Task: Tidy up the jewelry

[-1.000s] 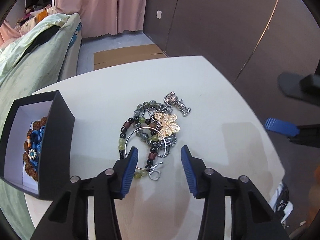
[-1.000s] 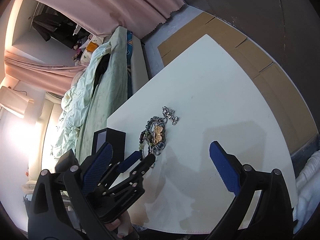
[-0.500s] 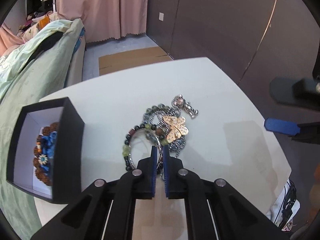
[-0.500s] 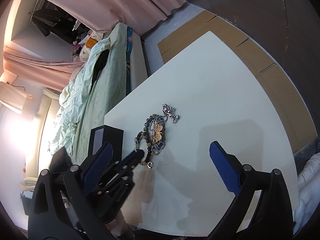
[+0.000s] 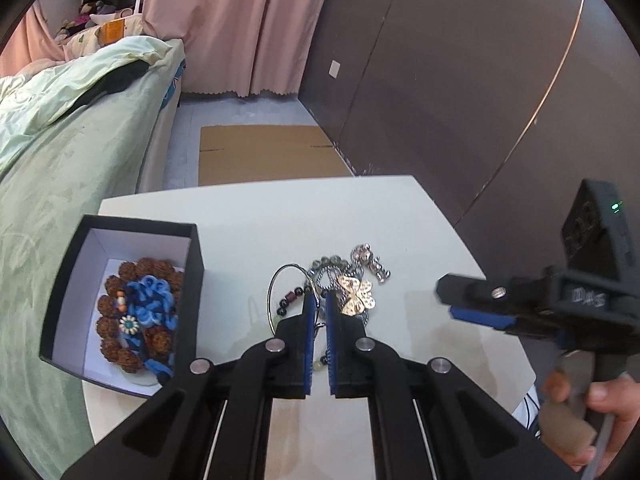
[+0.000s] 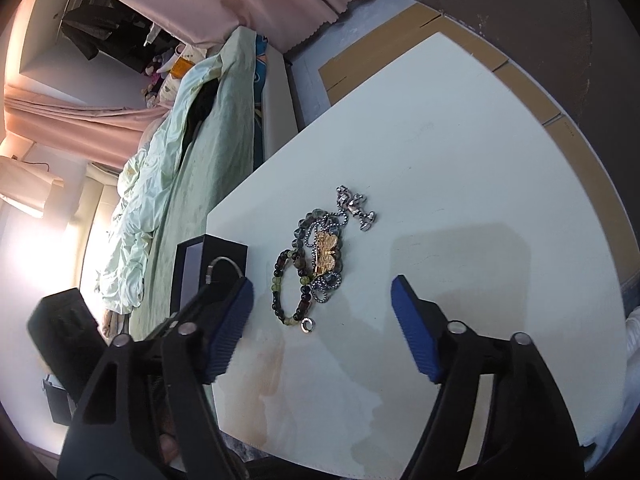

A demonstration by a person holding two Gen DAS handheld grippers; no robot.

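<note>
My left gripper (image 5: pixel 319 304) is shut on a thin silver wire bangle (image 5: pixel 276 284) and holds it raised above the white table (image 5: pixel 248 216); the bangle also shows in the right wrist view (image 6: pixel 224 266). A jewelry pile lies on the table: a gold butterfly piece (image 5: pixel 356 294), a dark-and-green bead bracelet (image 6: pixel 290 284), silver chains and a silver charm (image 6: pixel 356 208). A black box (image 5: pixel 120 304) with white lining stands at the left and holds brown bead and blue jewelry. My right gripper (image 6: pixel 320 320) is open and empty above the table's near edge.
A bed with a pale green cover (image 5: pixel 60 128) runs along the table's left side. Cardboard (image 5: pixel 268 156) lies on the floor beyond the table. A dark wall (image 5: pixel 460 80) stands at the right. Pink curtains (image 5: pixel 240 20) hang at the back.
My left gripper closed on the silver bangle at the pile's near edge and lifted it up and away from the pile. The right gripper stayed open and moved little.
</note>
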